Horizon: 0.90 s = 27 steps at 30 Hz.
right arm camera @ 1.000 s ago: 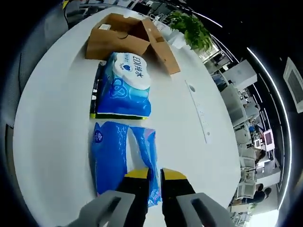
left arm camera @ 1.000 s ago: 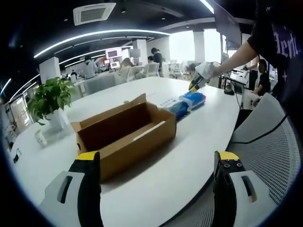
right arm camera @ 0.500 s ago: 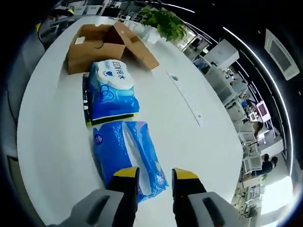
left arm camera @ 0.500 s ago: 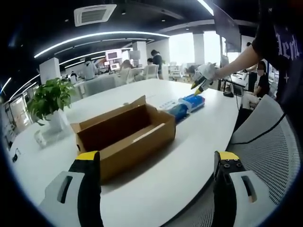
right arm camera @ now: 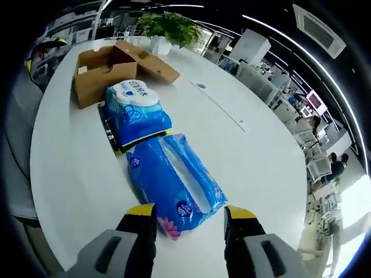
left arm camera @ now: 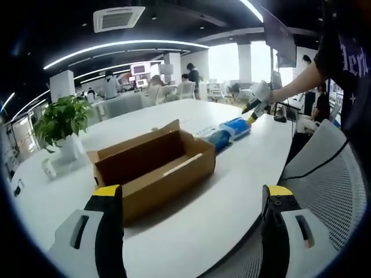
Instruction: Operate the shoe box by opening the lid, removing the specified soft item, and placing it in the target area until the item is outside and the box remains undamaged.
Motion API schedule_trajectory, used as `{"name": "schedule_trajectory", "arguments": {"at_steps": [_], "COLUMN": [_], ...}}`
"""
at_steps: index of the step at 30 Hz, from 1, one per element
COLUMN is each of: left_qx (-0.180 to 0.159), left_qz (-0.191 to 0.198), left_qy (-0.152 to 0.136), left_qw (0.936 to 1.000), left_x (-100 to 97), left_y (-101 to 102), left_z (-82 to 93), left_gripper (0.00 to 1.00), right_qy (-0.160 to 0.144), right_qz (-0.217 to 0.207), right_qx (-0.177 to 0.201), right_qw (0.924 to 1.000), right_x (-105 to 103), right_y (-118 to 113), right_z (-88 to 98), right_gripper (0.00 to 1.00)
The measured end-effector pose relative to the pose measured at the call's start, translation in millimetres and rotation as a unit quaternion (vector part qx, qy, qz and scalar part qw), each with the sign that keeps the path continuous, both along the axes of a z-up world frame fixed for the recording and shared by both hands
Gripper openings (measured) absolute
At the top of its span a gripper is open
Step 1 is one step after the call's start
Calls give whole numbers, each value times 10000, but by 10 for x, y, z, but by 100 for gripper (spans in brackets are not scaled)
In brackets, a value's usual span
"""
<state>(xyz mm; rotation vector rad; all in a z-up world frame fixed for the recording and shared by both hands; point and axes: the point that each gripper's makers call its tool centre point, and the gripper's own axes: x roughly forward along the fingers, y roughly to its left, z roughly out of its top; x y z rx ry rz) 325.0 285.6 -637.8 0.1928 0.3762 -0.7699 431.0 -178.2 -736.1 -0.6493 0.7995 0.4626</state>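
The open cardboard shoe box point(left arm camera: 153, 165) lies on the white table point(left arm camera: 232, 191), its flap standing up at the back. My left gripper point(left arm camera: 188, 231) hovers open in front of it, nothing between its jaws. Beyond the box lie two soft blue packs point(left arm camera: 235, 126). In the right gripper view the nearer one, a blue tissue pack point(right arm camera: 174, 182), rests flat on the table just ahead of my open right gripper point(right arm camera: 190, 231). A second blue pack with a white label point(right arm camera: 134, 113) lies between it and the box point(right arm camera: 107, 66). A gloved hand holds the right gripper point(left arm camera: 255, 107) above the packs.
A potted plant point(left arm camera: 61, 121) stands at the table's far left, also seen behind the box point(right arm camera: 171, 26). A mesh office chair point(left arm camera: 330, 174) sits at the table's right edge. A person's arm point(left arm camera: 295, 72) reaches in from the right. Desks and people fill the background.
My right gripper has opened, let go of the blue tissue pack and drawn back from it; the pack now lies flat on the table. The left gripper has stayed put.
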Motion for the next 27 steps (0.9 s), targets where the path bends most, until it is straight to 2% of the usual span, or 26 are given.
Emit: {"name": "schedule_trajectory", "arguments": {"at_steps": [3, 6, 11, 16, 27], "left_qx": [-57, -3, -8, 8, 76], "left_qz": [20, -24, -14, 30, 80], "left_qy": [43, 48, 54, 55, 54], "left_qw": [10000, 10000, 10000, 10000, 9999], "left_x": [5, -5, -1, 10, 20], "left_y": [3, -12, -13, -2, 15], "left_z": [-1, -15, -21, -26, -38], "left_gripper": [99, 99, 99, 99, 98], "right_qy": [124, 238, 265, 263, 228], "right_qz": [-119, -89, -110, -108, -94], "right_qx": [133, 32, 19, 7, 44], "right_qw": [9998, 9997, 9996, 9996, 9997], "right_x": [-50, -90, -72, -26, 50], "right_y": [10, -13, -48, -86, -61], "right_z": [-94, -209, -302, -302, -294], "right_gripper": [45, 43, 42, 38, 40]}}
